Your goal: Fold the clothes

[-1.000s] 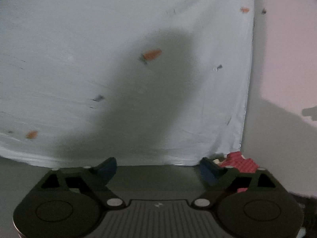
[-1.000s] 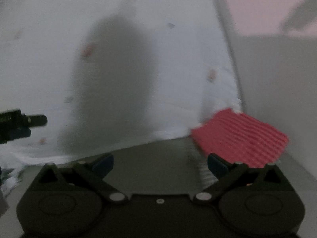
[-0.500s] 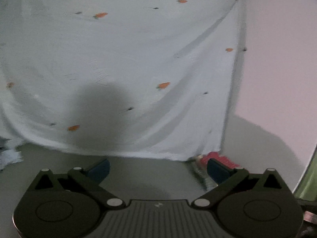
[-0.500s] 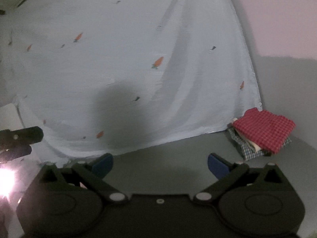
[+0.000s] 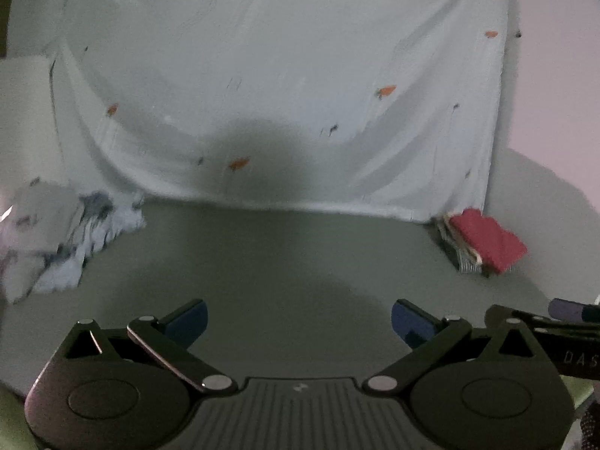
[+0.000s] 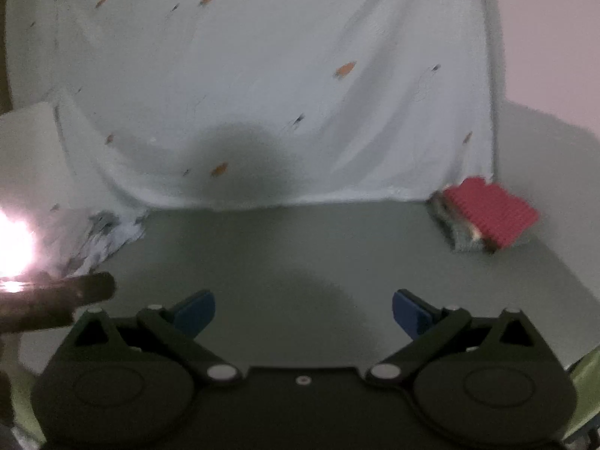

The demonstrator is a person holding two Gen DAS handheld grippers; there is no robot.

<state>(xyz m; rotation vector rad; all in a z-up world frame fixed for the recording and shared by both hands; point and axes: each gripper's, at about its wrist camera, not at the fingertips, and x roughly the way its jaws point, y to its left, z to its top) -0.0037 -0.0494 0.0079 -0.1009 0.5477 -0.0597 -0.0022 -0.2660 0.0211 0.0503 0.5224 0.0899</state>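
A stack of folded clothes with a red checked piece on top (image 5: 483,242) lies at the far right of the grey table (image 5: 292,262); it also shows in the right wrist view (image 6: 487,217). A crumpled pile of pale blue and white clothes (image 5: 71,240) lies at the far left, also in the right wrist view (image 6: 101,236). My left gripper (image 5: 298,322) is open and empty above the bare table. My right gripper (image 6: 303,309) is open and empty too.
A pale sheet with small orange carrot prints (image 5: 285,86) hangs behind the table as a backdrop, also in the right wrist view (image 6: 285,75). The other gripper's body shows at the right edge (image 5: 562,337) and left edge (image 6: 56,300). A bright glare sits at the left (image 6: 11,247).
Both grippers have pulled back from the sheet and the folded stack. More of the table, the stack and the crumpled pile have come into view. Both stay open.
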